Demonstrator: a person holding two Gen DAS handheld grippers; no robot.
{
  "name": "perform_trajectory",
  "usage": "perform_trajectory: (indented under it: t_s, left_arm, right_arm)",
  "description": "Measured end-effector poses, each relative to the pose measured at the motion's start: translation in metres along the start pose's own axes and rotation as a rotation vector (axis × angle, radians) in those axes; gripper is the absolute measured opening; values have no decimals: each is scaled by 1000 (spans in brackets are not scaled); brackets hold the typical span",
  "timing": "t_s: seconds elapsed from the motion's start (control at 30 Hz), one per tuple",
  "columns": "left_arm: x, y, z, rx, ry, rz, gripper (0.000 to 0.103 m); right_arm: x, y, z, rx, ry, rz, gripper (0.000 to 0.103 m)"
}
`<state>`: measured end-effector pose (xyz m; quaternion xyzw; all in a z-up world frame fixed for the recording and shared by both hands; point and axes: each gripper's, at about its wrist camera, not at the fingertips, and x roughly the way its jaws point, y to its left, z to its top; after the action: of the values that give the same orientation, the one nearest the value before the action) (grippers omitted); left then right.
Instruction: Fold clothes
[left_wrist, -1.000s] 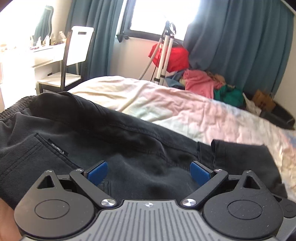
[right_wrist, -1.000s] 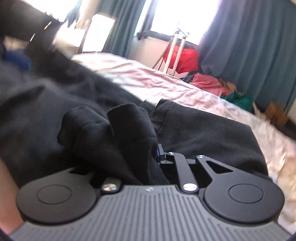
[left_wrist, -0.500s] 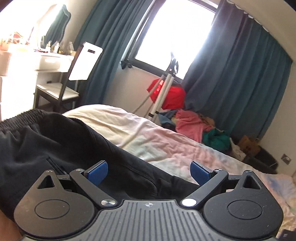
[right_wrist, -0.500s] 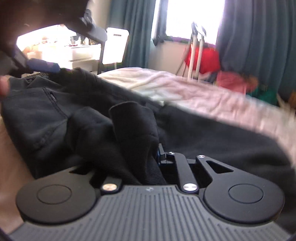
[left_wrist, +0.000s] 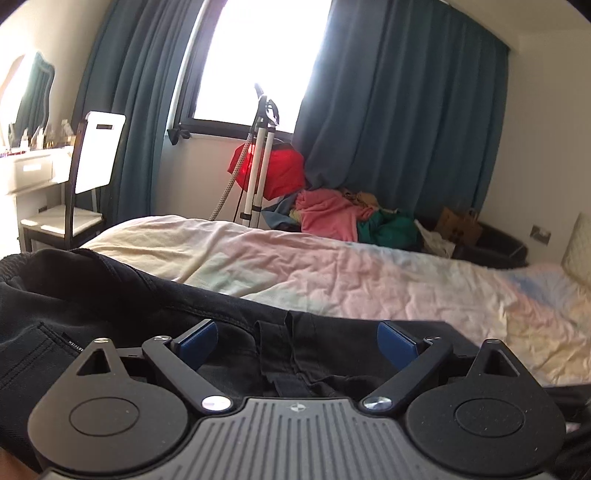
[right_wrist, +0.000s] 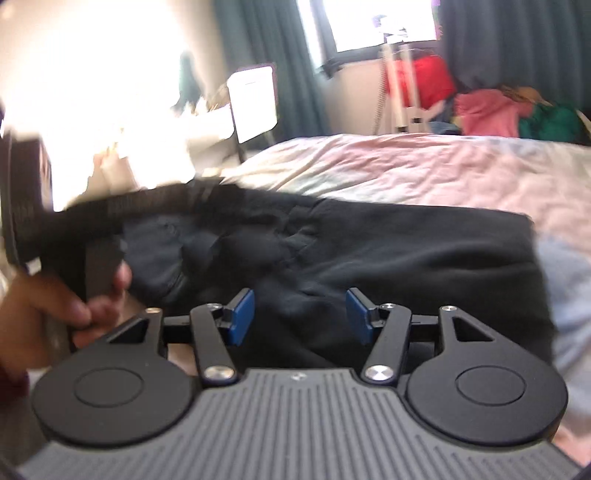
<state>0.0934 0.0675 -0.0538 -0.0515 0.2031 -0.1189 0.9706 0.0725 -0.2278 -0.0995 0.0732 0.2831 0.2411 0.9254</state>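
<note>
1. Black trousers lie spread across the near side of the bed, elastic waistband to the left, the legs running off to the right over the pale, rumpled cover.
2. Left gripper hangs just above the dark fabric with its blue pads set wide apart; nothing is pinched between them, only cloth lying underneath.
3. Right gripper has its jaws opening right now. The blue pads stand clear on either side of a rumpled hump of the trousers, and neither pad presses the cloth.
4. In the right wrist view, the person's left hand shows at the left edge, fingers wrapped round the handle of its tool, beside the waistband end.
5. Beyond the bed: a white-backed chair at a dressing table, a tripod under the bright window, teal curtains, and a heap of pink, green and red clothes on the floor.
6. The right wrist view is smeared with motion blur, so fine detail of the folds is hard to read.
</note>
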Motion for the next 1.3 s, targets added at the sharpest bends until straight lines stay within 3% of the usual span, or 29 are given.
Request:
perform_trajectory:
  t_s: [0.13,0.27,0.37,0.53,0.77,1.0,1.17,1.3]
  left_arm:
    - [-3,-11,-11,45,41,-7,94]
    - [6,-20,-25,118,130,61,94]
    - [22,-16,-37,121,223,124,95]
    - [29,-7,-46,101,273,134,97]
    - [22,-2,-46,67,253,130,98]
    - [2,18,-26,-85,192,194,97]
    - [-30,64,-13,-338,171,336,99]
    - [-71,102,-10,-525,125,373,101]
  right_arm:
    - [0,-24,0,160,-36,-110,58]
    - [9,-19,-3,54,-73,-333,58]
    - [17,-26,-11,81,-39,-411,58]
    - [40,-47,-24,148,57,-414,57]
    - [45,-50,-26,150,52,-421,59]
    - [45,-48,-24,135,49,-427,59]
    - [45,-48,-24,134,49,-430,59]
    - [44,-45,-23,132,49,-436,59]
